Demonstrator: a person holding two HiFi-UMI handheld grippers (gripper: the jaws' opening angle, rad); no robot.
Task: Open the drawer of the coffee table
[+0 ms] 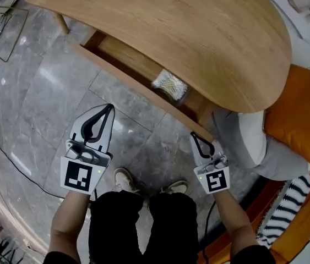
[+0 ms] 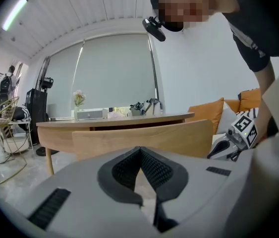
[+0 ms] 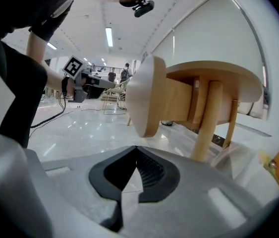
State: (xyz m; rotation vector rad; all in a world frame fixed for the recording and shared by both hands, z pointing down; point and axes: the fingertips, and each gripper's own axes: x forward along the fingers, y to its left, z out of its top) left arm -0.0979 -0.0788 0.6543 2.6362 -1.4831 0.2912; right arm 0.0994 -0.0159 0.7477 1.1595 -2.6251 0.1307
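The wooden coffee table [image 1: 199, 32] has its drawer [image 1: 130, 59] pulled out toward me, with a white packet [image 1: 170, 85] lying inside. The drawer's front panel [image 1: 143, 89] runs diagonally across the head view. My right gripper [image 1: 193, 135] is shut on nothing, its tips just short of the panel's right end [image 3: 146, 95]; whether they touch it I cannot tell. My left gripper [image 1: 110, 108] is shut and empty too, held over the floor in front of the panel [image 2: 144, 138] and apart from it.
An orange cushion [image 1: 300, 114] and a grey seat [image 1: 248, 142] lie right of the table, with striped fabric [image 1: 287, 208] lower right. A table leg [image 3: 206, 128] stands near the right gripper. A wire chair [image 2: 3, 118] and a floor cable [image 1: 0, 147] are on the left. My shoes [image 1: 124, 179] rest on the tiles.
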